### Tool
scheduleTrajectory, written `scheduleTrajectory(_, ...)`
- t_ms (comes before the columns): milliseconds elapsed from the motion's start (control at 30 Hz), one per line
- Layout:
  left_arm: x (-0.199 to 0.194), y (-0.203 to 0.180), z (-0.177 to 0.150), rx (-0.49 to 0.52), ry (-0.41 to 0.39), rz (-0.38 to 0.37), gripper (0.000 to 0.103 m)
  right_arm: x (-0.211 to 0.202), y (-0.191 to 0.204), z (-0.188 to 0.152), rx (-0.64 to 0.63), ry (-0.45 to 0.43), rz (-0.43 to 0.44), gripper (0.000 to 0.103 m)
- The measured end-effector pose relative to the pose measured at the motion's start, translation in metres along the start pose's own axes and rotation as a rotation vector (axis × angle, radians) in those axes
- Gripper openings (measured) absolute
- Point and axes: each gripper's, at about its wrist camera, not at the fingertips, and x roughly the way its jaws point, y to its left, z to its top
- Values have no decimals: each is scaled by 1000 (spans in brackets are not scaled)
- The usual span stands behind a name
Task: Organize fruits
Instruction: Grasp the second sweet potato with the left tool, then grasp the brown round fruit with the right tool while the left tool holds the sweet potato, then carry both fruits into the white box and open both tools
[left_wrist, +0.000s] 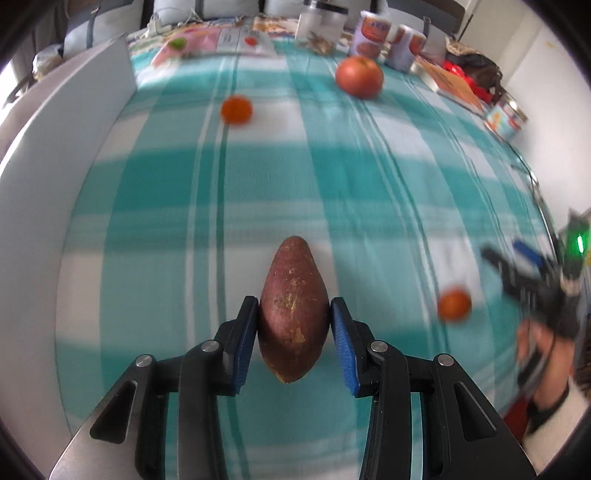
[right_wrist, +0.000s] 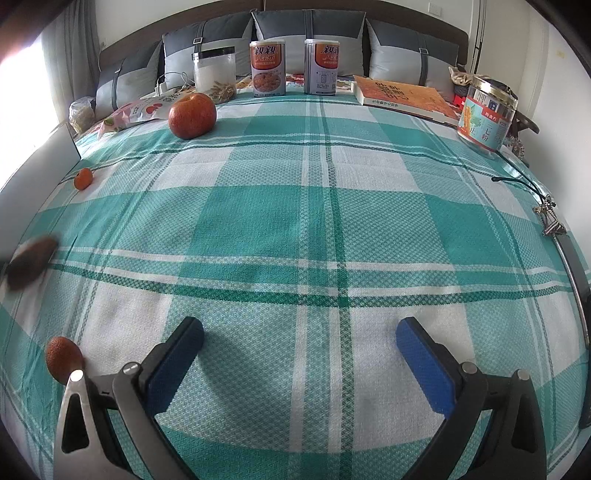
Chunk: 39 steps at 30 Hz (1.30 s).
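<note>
My left gripper (left_wrist: 293, 314) is shut on a reddish-brown sweet potato (left_wrist: 293, 306) and holds it above the teal checked cloth (left_wrist: 332, 192). The sweet potato shows blurred at the left edge of the right wrist view (right_wrist: 31, 262). A red apple (left_wrist: 359, 76) (right_wrist: 192, 115) lies at the far side. One small orange (left_wrist: 236, 109) (right_wrist: 82, 178) lies far left. Another small orange (left_wrist: 454, 305) (right_wrist: 62, 359) lies near my right gripper (right_wrist: 299, 339), which is open and empty above the cloth. The right gripper also shows at the right edge of the left wrist view (left_wrist: 517, 266).
A white box wall (left_wrist: 74, 122) stands along the left. At the back stand a clear jar (right_wrist: 215, 74), two printed cans (right_wrist: 267, 68) (right_wrist: 322, 66), an orange book (right_wrist: 402, 96) and a labelled jar (right_wrist: 485, 114). A snack bag (right_wrist: 140, 109) lies back left. Keys (right_wrist: 548, 218) lie at right.
</note>
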Motion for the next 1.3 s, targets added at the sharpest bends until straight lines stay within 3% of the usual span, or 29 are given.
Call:
scheduleTrajectory(67, -3, 0, -15, 5, -10, 2, 44, 0, 0, 0, 0, 0, 0, 103)
scheduleTrajectory(200, -3, -2, -24, 46, -37, 62, 62, 0, -1, 0, 6, 3, 12, 103)
scheduleTrajectory(300, -1, -3, -23, 62, -49, 85, 62, -11, 0, -3, -6, 15, 85, 100)
scheduleTrajectory(400, 2, -3, -23, 60, -58, 64, 57, -48, 27, -18, -36, -43, 342, 97)
scheduleTrajectory(433, 4, -5, -24, 74, -52, 60, 40, -55, 44, -22, -86, -44, 399, 97)
scheduleTrajectory(500, 7, -9, -27, 108, -57, 68, 40, -56, 76, -24, -184, -16, 415, 95)
scheduleTrajectory(567, 3, -10, -31, 108, -63, 72, 40, -46, 101, -22, -245, 31, 404, 86)
scheduleTrajectory(633, -5, -5, -36, 71, -69, 44, 39, -37, 114, -20, -279, 61, 390, 61)
scheduleTrajectory(667, -13, -1, -39, 53, -81, 28, 39, -33, 120, -19, -301, 76, 377, 55)
scheduleTrajectory(700, -21, 1, -41, 40, -91, 19, 39, -33, 123, -19, -322, 60, 348, 38)
scheduleTrajectory(733, -31, 5, -42, 24, -100, 6, 39, -37, 125, -17, -326, 53, 342, 29)
scheduleTrajectory(833, -78, 23, -45, -50, -159, -71, 38, -56, 127, -8, -282, 31, 385, 29)
scheduleTrajectory(967, -154, 72, -43, -179, -277, -140, 35, -88, 162, 18, -274, 23, 490, 29)
scheduleTrajectory(1067, -193, 125, -39, -285, -348, -109, 27, -120, 219, 43, -340, -7, 596, 29)
scheduleTrajectory(1200, -195, 205, -39, -409, -355, 25, 26, -151, 316, 65, -447, 1, 750, 29)
scheduleTrajectory(1267, -176, 240, -42, -460, -319, 81, 24, -154, 371, 69, -494, 62, 827, 29)
scheduleTrajectory(1300, -165, 256, -43, -486, -293, 95, 15, -151, 391, 69, -507, 94, 845, 29)
